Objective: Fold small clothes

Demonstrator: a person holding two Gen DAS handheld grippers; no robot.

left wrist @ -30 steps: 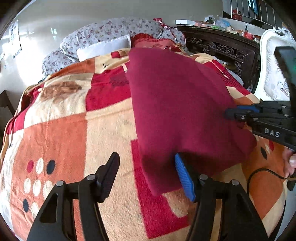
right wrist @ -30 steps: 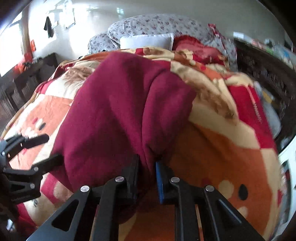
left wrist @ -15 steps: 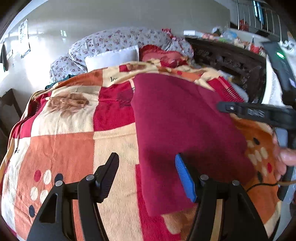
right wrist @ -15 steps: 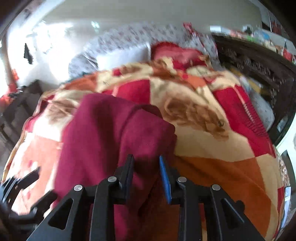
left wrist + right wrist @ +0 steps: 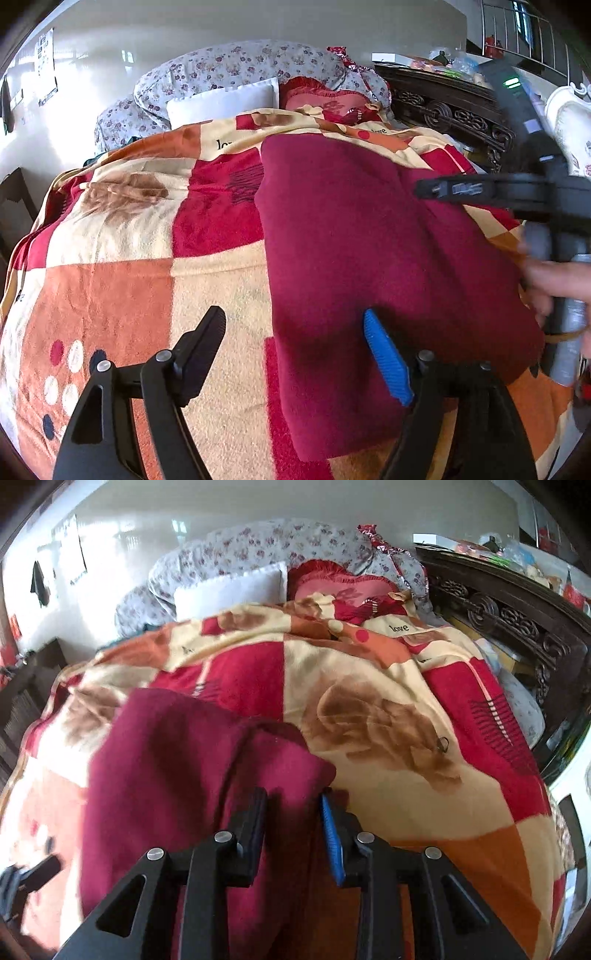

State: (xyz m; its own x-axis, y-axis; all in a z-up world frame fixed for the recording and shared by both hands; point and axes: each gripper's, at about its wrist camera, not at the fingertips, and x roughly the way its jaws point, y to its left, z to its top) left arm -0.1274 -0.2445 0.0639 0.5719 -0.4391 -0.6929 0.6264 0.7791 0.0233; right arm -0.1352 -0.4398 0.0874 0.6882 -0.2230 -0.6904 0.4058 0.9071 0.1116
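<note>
While the maroon garment (image 5: 369, 251) lies on the bed's patchwork blanket (image 5: 110, 288), the left tool (image 5: 295, 354) stands spread wide over its near edge, empty. The right tool (image 5: 293, 823) pinches a raised fold.

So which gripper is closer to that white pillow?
Probably the right. The right gripper is over the maroon cloth's far part, nearer the white pillow; the left gripper is at its near edge.
</note>
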